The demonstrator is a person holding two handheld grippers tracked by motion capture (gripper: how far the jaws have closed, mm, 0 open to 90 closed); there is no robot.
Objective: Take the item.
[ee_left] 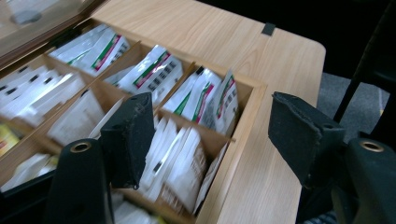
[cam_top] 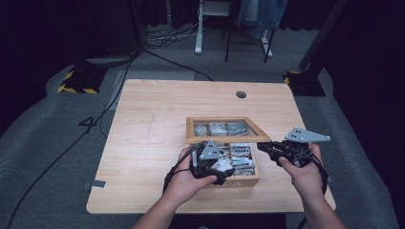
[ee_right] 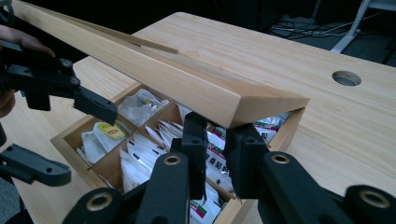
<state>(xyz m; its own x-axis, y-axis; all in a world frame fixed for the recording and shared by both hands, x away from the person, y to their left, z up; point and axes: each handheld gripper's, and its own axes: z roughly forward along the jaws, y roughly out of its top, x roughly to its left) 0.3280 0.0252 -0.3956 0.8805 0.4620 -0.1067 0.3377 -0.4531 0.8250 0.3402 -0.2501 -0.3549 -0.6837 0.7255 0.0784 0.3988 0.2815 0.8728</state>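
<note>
Holding one lid point(ee_right: 187, 88), right tongs point(ee_right: 219, 154) clamped; left tongs point(ee_left: 210, 135) apart over one box point(ee_left: 243, 140), six compartments visible.

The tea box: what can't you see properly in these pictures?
- Print on the sachets: too small and blurred in the left gripper view.
- Back compartments of the box: hidden by the raised lid in the right gripper view.
- Right gripper: its grip point on the lid is hidden.

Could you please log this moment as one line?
right tongs: shut on lid, propped | left tongs: open over box | sachets: untouched
</note>
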